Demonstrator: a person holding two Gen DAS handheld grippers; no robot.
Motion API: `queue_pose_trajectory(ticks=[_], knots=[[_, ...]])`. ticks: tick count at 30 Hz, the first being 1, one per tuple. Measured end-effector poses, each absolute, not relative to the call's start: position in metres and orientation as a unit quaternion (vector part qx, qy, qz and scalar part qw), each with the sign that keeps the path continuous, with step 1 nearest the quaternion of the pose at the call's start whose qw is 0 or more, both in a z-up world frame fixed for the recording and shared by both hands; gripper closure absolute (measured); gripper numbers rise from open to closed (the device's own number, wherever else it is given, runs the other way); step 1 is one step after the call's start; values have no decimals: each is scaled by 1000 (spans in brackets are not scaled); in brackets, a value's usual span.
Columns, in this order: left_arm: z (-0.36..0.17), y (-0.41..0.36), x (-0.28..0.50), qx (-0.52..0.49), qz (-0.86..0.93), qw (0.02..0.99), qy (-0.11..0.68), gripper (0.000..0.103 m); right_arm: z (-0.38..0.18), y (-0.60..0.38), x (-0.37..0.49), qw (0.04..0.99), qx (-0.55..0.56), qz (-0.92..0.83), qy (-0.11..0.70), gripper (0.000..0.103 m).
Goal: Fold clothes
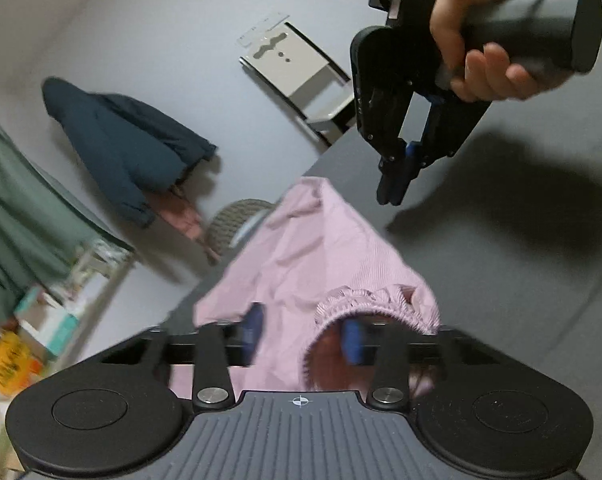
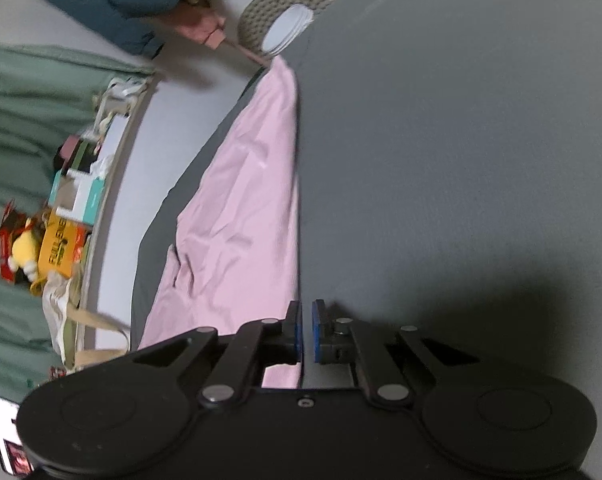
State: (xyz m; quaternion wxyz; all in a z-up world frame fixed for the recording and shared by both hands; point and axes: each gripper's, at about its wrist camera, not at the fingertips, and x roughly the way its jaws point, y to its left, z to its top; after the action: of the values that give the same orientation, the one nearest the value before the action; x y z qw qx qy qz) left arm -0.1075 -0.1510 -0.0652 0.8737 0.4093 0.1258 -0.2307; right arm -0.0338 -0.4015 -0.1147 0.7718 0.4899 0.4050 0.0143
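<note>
The work surface is a flat grey counter (image 2: 441, 140), matte and bare apart from the garment; a white floor lies beyond it, with a dark blue jacket (image 1: 121, 140) and a woven basket (image 2: 277, 12) lying there. The task's thing, a pink garment (image 2: 245, 200) of thin ribbed knit with a gathered elastic waistband (image 1: 365, 300), lies along the counter's edge, its far end reaching the counter corner. The left tool (image 1: 303, 340) stands with its blue pads well apart, one on either side of the waistband opening; blur prevents confirming contact, and nothing is clamped. The right tool (image 2: 307, 332), carried in a hand (image 1: 485, 52), has its pads nearly together with a narrow gap, at the garment's long edge; whether it pinches cloth cannot be told. Judgement: the fabric is light, limp and stretchy, and will sag and crease if lifted at one point. The elastic band is the thickest, firmest purchase; hems and corners are the sound secondary holds.
</note>
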Motion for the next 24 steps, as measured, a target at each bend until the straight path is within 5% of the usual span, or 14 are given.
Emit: queue_pose_trajectory(ticks=[1, 2, 13, 24], knots=[[-67, -150, -108, 406, -235, 874, 127, 95, -115, -403, -34, 770, 494, 12, 403, 93], [-69, -150, -109, 404, -239, 874, 127, 98, -115, -404, -35, 769, 498, 10, 401, 91], [-69, -175, -159, 366, -373, 851, 54, 99, -116, -422, -42, 767, 520, -21, 375, 84], [-81, -191, -144, 327, -423, 831, 152, 98, -128, -426, -32, 774, 513, -19, 370, 74]])
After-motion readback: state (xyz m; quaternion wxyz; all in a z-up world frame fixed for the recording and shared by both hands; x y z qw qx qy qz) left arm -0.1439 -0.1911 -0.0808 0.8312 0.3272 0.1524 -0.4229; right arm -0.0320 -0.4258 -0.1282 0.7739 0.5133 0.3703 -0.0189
